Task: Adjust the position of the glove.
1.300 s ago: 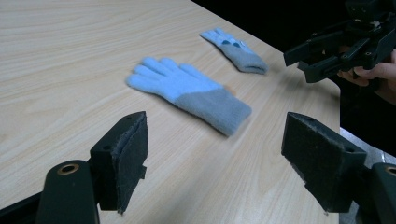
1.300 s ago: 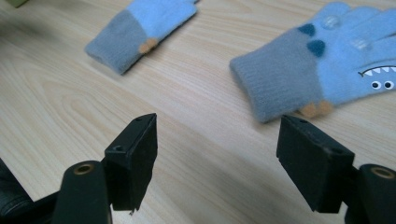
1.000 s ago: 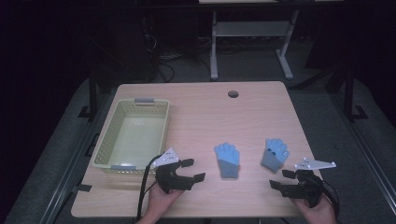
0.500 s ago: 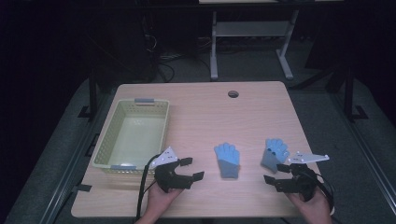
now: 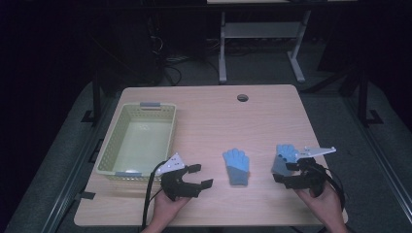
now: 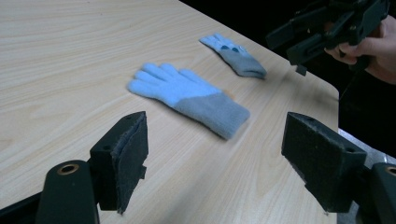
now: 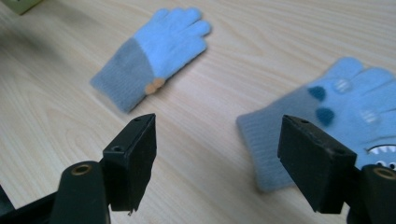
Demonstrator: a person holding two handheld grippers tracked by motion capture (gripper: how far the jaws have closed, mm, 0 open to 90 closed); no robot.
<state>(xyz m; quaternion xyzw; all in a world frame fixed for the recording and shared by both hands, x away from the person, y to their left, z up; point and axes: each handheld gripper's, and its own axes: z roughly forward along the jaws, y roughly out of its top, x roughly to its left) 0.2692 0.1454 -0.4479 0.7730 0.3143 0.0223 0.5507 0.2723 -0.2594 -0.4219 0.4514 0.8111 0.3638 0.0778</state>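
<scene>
Two blue knit gloves with grey cuffs lie flat on the wooden table. The plain glove (image 5: 236,166) (image 6: 187,95) (image 7: 154,51) is near the front middle. The patterned glove (image 5: 284,156) (image 6: 233,55) (image 7: 327,107) lies to its right. My left gripper (image 5: 199,175) (image 6: 215,154) is open, a short way left of the plain glove, jaws pointing at it. My right gripper (image 5: 284,173) (image 7: 217,149) is open just behind the patterned glove's cuff, which lies ahead of its right jaw. Nothing is between either pair of jaws.
A pale green plastic basket (image 5: 170,133) stands empty on the table's left side, just beyond my left gripper. A round cable hole (image 5: 242,97) sits near the far edge. The table's front edge is close under both hands.
My right gripper has moved left and forward, up to the patterned glove's cuff. The left gripper and both gloves have stayed in place.
</scene>
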